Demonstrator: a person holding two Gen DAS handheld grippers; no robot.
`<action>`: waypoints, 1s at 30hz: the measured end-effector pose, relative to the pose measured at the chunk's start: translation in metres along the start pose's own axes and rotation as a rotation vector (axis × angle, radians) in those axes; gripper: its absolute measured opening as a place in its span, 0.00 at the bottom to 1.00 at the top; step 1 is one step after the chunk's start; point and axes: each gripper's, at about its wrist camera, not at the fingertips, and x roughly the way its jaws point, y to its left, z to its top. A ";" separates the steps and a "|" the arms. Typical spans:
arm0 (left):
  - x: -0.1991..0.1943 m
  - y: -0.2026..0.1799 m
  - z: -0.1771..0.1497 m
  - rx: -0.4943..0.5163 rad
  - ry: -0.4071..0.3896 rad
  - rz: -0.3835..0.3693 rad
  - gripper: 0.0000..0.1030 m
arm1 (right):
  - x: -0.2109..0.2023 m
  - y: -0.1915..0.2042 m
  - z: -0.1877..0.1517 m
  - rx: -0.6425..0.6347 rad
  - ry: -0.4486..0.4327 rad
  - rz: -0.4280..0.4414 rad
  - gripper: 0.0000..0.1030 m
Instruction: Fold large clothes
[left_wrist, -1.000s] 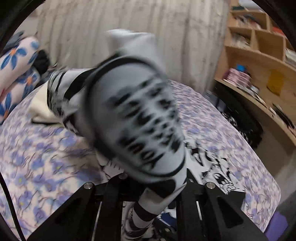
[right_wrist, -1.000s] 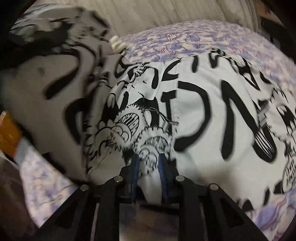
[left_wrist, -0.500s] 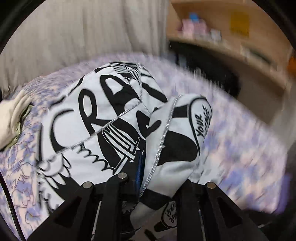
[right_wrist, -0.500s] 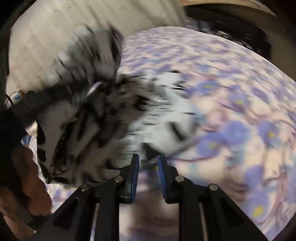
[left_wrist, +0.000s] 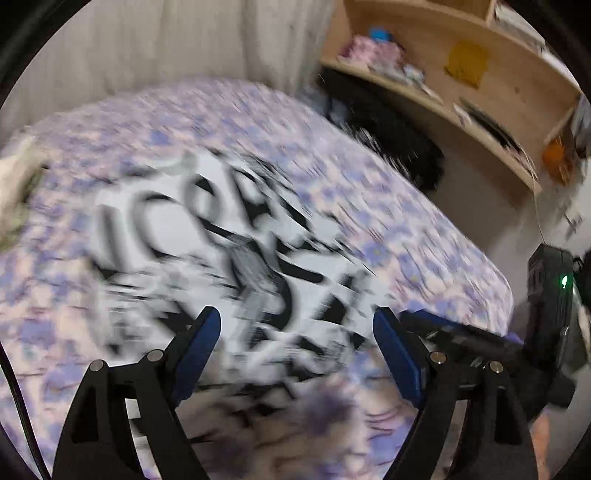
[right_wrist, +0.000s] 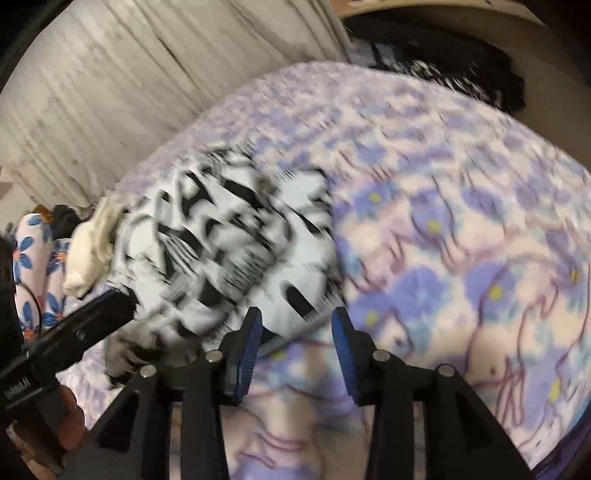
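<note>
A white garment with bold black graffiti print (left_wrist: 221, 251) lies folded on the purple flowered bed (left_wrist: 424, 236). It also shows in the right wrist view (right_wrist: 229, 251). My left gripper (left_wrist: 295, 332) is open wide and empty, just above the garment's near edge. My right gripper (right_wrist: 295, 332) is open and empty at the garment's right corner. The left gripper's black body (right_wrist: 66, 343) shows at the left of the right wrist view. Both views are motion-blurred.
A cream cloth (right_wrist: 92, 247) lies by the garment's far side, with white-and-blue flowered pillows (right_wrist: 33, 258) beyond. A wooden shelf unit (left_wrist: 461, 74) and dark clothes (left_wrist: 388, 136) stand past the bed's right edge. A pale curtain (right_wrist: 147, 74) hangs behind.
Both grippers have opened and let go of the garment. It now lies on the bed, and both grippers have drawn back from it.
</note>
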 end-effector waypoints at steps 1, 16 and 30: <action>-0.008 0.007 0.003 -0.010 -0.022 0.034 0.81 | -0.002 0.007 0.008 -0.021 -0.006 0.012 0.39; 0.029 0.139 -0.009 -0.283 0.100 0.100 0.81 | 0.135 0.042 0.061 -0.206 0.390 0.083 0.40; 0.041 0.078 -0.002 -0.116 0.053 0.182 0.79 | 0.069 0.010 0.026 -0.163 0.126 -0.014 0.15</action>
